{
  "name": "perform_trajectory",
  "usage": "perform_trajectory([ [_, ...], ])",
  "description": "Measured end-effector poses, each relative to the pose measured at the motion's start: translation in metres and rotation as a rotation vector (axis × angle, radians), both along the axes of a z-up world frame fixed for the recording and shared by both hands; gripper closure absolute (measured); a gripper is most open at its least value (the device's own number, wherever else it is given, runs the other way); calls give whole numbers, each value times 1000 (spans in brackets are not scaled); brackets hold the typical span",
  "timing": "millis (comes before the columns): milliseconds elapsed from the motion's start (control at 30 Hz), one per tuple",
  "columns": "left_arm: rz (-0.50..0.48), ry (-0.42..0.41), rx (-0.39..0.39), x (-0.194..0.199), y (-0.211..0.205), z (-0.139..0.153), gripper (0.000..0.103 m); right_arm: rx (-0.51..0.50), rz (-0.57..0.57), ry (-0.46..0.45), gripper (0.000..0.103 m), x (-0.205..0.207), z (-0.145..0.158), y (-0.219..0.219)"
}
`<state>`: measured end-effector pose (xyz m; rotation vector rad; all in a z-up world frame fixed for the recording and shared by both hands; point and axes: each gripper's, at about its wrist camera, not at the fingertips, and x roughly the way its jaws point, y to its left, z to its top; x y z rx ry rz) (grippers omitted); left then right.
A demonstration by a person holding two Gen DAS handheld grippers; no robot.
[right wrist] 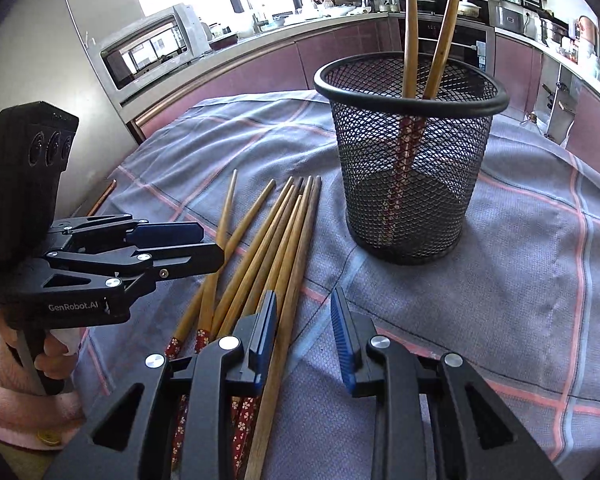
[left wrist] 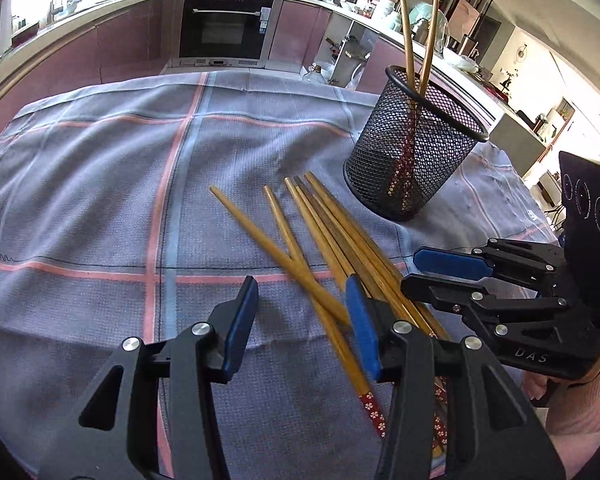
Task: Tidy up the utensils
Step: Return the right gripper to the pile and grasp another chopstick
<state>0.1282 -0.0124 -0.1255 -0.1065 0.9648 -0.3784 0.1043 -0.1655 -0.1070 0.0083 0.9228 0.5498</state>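
Chopsticks (left wrist: 332, 240) lie loose in a bunch on the checked cloth (left wrist: 100, 200), near the middle of the table, with their thin tips fanned out toward the far side. Their thick ends have red wraps with little white flowers.

I start on the left. My left gripper (left wrist: 302, 320) hangs low over the cloth with its blue pads apart. Two crossed sticks run through the gap between the pads. I see the pads are not pressing on them, so it holds nothing.

Next comes the bunch itself. In the right wrist view I count about seven sticks (right wrist: 268, 240) side by side, some crossing over others.

Then comes my right gripper (right wrist: 304, 328). Its blue pads stand apart too. One dark stick lies just beside its left pad, and most of the gap shows only cloth. It grips nothing. In the left wrist view I see this gripper from the side, low over the thick ends of the bunch, with a hand (left wrist: 572, 412) behind it.

Farthest right stands the black mesh cup (right wrist: 412, 168), upright on the cloth, just past the stick tips. Two chopsticks (right wrist: 428, 32) already stand inside it, leaning apart at the top.
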Motion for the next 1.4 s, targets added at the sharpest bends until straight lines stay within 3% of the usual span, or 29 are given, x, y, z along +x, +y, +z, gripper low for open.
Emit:
perform_trajectory([
  [100, -3, 0, 1, 2, -1, -1, 62, -11, -6, 0, 78, 0, -1, 0],
  [400, -30, 5, 13, 7, 1, -3, 83, -42, 1, -11, 79, 1, 1, 4],
  [600, -36, 14, -5, 11, 4, -4, 88, -63, 7, -18, 82, 5, 1, 12],
  [1033, -38, 20, 0, 8, 13, -9, 87, -113, 15, -15, 84, 11, -2, 24],
  [1400, -52, 3, 64, 21, 2, -10, 84, -142, 10, -37, 85, 22, -2, 37],
])
